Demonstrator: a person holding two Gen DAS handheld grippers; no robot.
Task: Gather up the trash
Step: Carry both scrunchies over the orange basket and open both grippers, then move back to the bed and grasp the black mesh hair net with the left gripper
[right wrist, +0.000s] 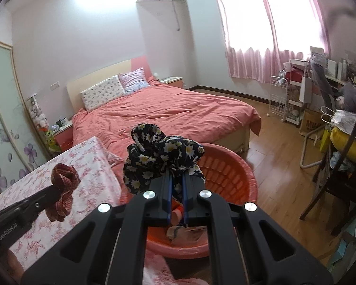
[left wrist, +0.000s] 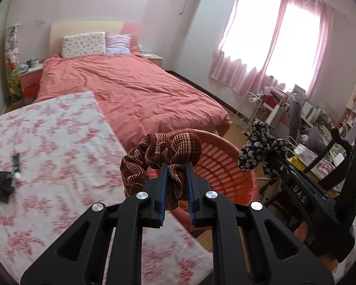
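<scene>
Brown-and-cream woven cloth, gathered into a ruffled ring like a hair scrunchie, sits pinched in the left gripper. The blue pads press on one fold at the ring's six o'clock side, and the rest of the loop stands up and spills toward nine o'clock. In the right wrist view the right gripper is pressed together on a second ruffled ring, this one of dark cloth printed with white and yellow flowers. Its jaws are nearly touching, with only a thin pleat between them, and most of the fabric bulges above, toward twelve o'clock.

Both pieces are probably very light, soft and floppy, with an elastic core. They will sag and swing rather than hold a shape, and nothing about them looks fragile. A grip on one thin fold holds well, since the cloth crushes under the pads. On release, though, a pleat could snag on the ridged pads instead of dropping.

The round coral-pink plastic basket with slotted walls lies just beyond both grippers, at about one o'clock from the left one and straight ahead and below the right one. Some crumpled items already lie in its bottom.

At nine o'clock in the left view, a table with a pink floral cloth carries a small green tube and a dark mesh piece, probably still to be collected.
</scene>
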